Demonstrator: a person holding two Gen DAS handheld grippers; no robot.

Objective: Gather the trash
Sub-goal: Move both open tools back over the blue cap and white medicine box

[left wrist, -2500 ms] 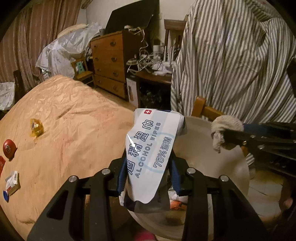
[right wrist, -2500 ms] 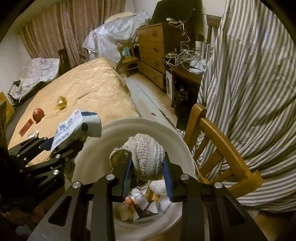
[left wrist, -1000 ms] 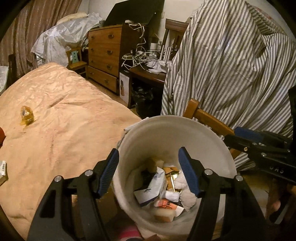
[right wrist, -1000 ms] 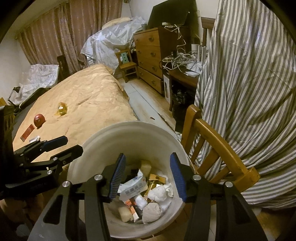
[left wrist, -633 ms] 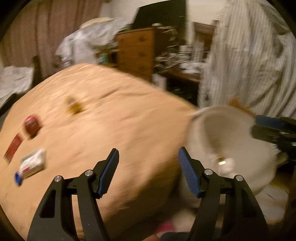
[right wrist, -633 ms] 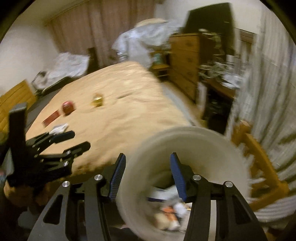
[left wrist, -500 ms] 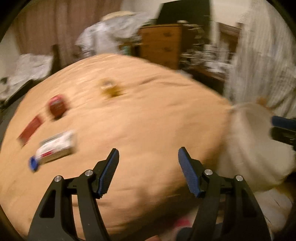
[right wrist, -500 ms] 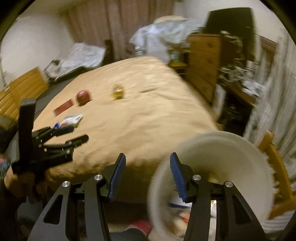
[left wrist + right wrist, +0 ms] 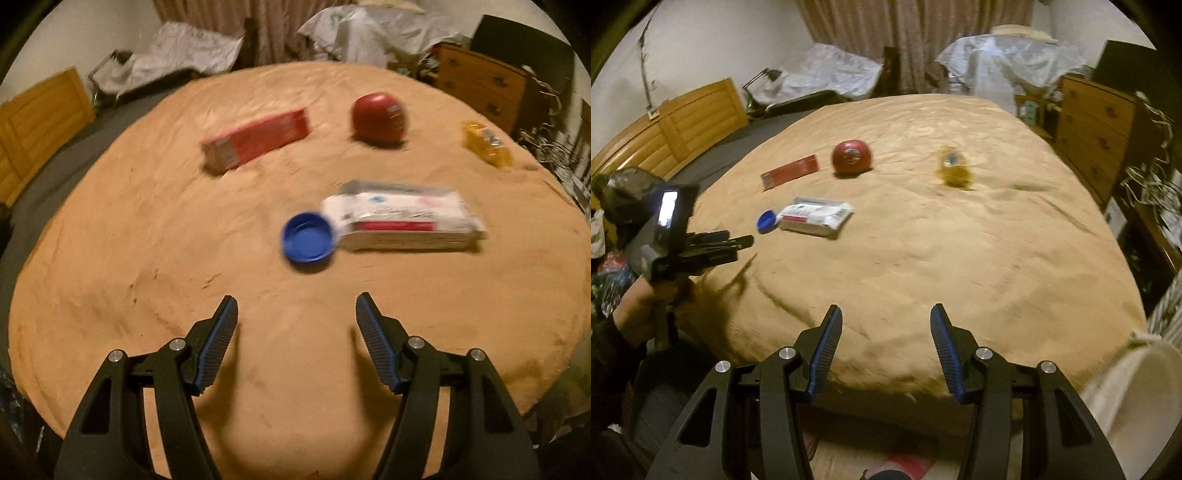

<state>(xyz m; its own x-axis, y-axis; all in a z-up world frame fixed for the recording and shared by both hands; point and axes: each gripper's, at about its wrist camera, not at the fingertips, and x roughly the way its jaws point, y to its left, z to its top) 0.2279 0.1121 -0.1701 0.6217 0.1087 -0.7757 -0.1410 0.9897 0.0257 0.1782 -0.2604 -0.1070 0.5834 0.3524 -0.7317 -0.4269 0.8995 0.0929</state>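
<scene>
Both our grippers hung over the tan bed [image 9: 147, 258], jaws spread, nothing between them: left gripper [image 9: 295, 314], right gripper [image 9: 882, 325]. Trash lay ahead on the cover: a blue cap [image 9: 308, 238] touching a white pack [image 9: 402, 221], beyond them a red box [image 9: 255, 140], a red ball [image 9: 378, 117] and a yellow wrapper [image 9: 487, 144]. The bin's rim [image 9: 1137, 376] showed at far right, off the bed.

Swung away from the white round trash bin [image 9: 1137, 373], now only at the right view's lower right edge. Left tool [image 9: 295, 314] and right tool [image 9: 882, 325] emptied, jaws apart, now over the tan bed cover [image 9: 147, 240], facing the blue plastic cap [image 9: 308, 238] and white wipes packet [image 9: 402, 219].
</scene>
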